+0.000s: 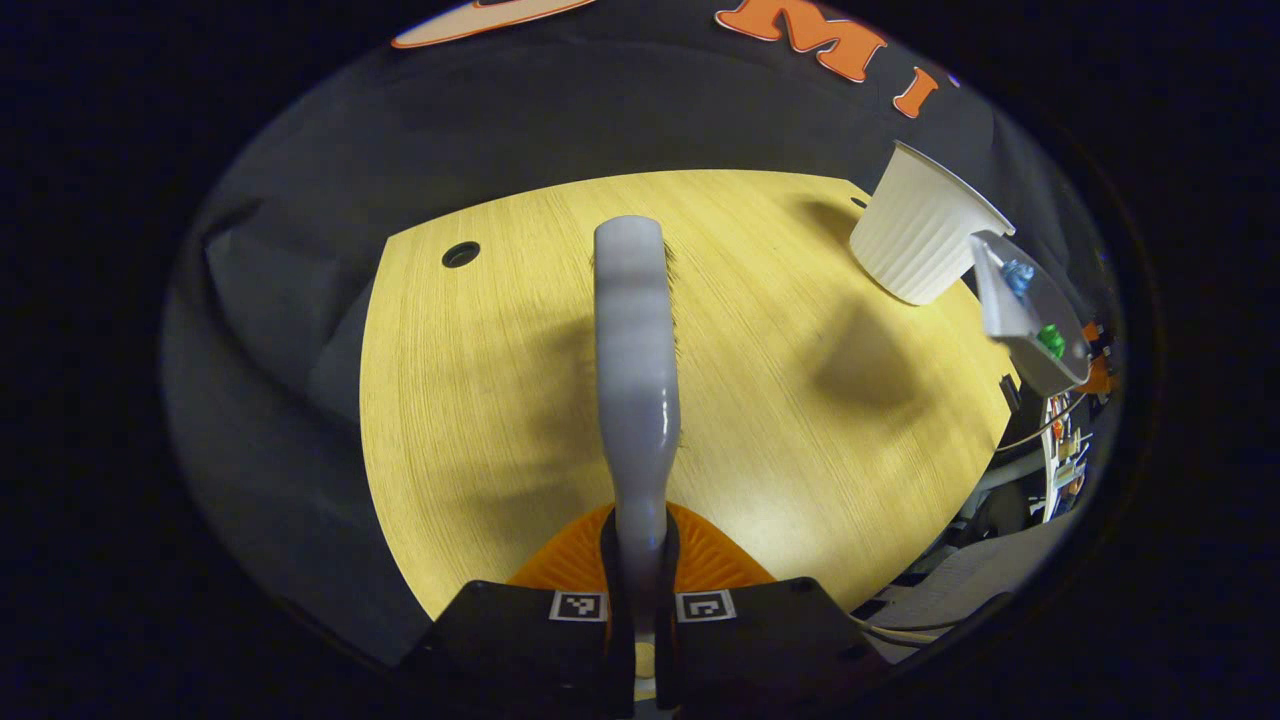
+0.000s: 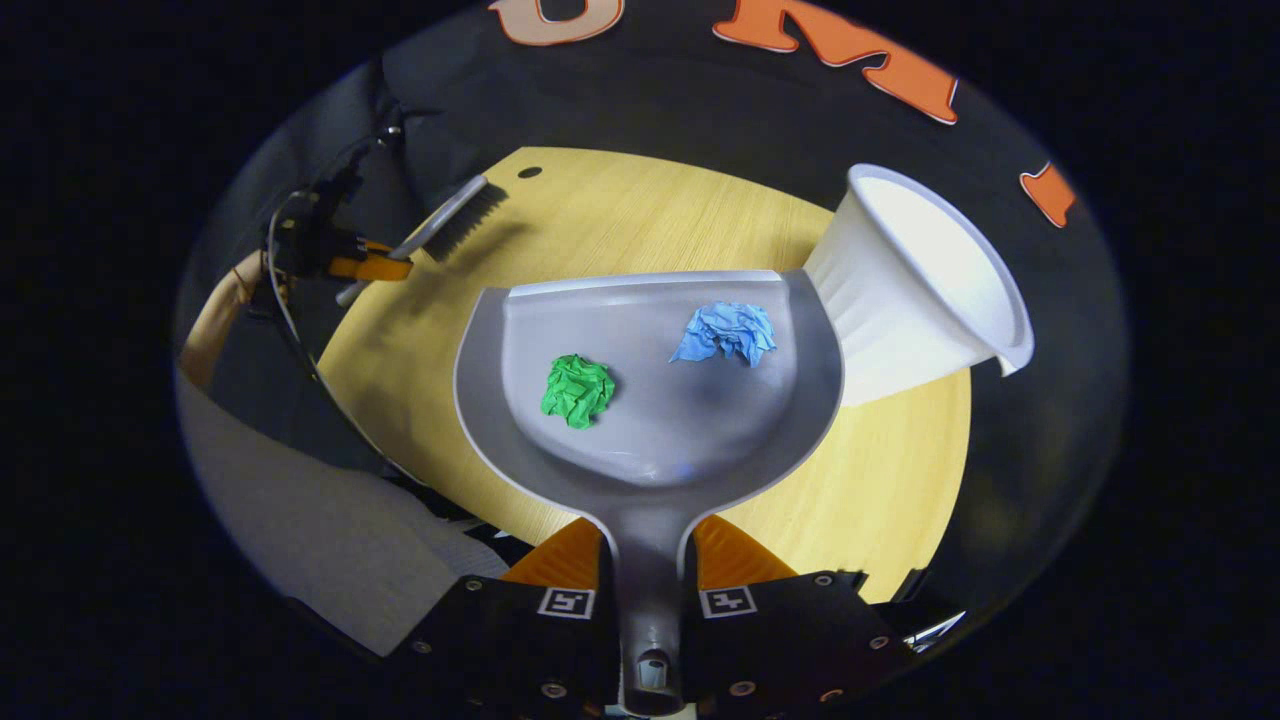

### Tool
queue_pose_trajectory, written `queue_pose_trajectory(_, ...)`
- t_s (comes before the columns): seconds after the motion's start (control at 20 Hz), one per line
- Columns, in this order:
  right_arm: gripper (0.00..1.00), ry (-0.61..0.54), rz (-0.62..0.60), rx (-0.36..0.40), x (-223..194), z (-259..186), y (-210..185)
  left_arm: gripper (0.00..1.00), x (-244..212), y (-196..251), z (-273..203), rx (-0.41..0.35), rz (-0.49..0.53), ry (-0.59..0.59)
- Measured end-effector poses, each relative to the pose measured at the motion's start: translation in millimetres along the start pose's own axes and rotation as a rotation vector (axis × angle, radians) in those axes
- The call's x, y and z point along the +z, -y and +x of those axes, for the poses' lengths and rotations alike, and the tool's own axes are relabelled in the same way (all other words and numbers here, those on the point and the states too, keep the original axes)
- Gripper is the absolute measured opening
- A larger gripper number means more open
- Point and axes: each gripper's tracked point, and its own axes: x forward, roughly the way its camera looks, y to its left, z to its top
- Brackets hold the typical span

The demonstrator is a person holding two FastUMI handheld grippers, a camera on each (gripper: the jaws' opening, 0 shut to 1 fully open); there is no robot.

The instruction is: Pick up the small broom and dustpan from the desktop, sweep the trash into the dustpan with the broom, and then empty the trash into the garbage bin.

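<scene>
the right hand-held gripper (image 2: 650, 600) is clamped on the handle of the dustpan (image 2: 650, 400), raised beside the garbage bin (image 2: 920, 285); green wad (image 2: 577, 390) and blue wad (image 2: 728, 332) look light, likely to slide; the left hand-held gripper (image 1: 640, 600) pinches the stiff broom (image 1: 635, 380) by its neck above the table (image 1: 480, 400)

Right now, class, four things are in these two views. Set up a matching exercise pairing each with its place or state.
Things:
1. green crumpled paper ball
2. grey plastic dustpan
3. grey small broom
4. white ribbed paper cup bin

Places:
A. held by left gripper
B. standing on the wooden desktop
C. lying inside the dustpan
D. held by right gripper

Pairs: 1-C, 2-D, 3-A, 4-B
</scene>
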Motion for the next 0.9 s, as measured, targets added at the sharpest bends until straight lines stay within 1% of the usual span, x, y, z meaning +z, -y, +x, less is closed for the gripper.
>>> queue_pose_trajectory(0.2,0.24,0.041,0.047,-0.005,16,-29,4,0.12,-1,-1,1,0.001,-0.011,0.003)
queue_pose_trajectory(0.25,0.24,0.055,0.063,-0.017,17,-36,8,0.12,-2,-1,0,0.002,-0.009,0.005)
queue_pose_trajectory(0.35,0.24,0.084,0.094,-0.066,25,-45,24,0.11,-1,-1,1,-0.002,-0.008,0.005)
queue_pose_trajectory(0.5,0.24,0.106,0.119,-0.157,38,-57,52,0.11,0,-2,-2,-0.004,-0.002,0.001)
queue_pose_trajectory(0.6,0.24,0.105,0.132,-0.233,41,-61,77,0.12,1,-4,-3,-0.001,0.006,0.002)
queue_pose_trajectory(0.75,0.24,0.066,0.07,-0.413,43,-70,125,0.12,-1,-4,-4,0.0,0.016,0.002)
queue_pose_trajectory(0.8,0.24,0.05,0.061,-0.452,45,-73,140,0.11,-1,-5,-4,-0.001,0.013,0.001)
queue_pose_trajectory(0.9,0.24,0.019,0.041,-0.501,54,-72,167,0.11,-2,-4,-5,-0.002,0.007,-0.002)
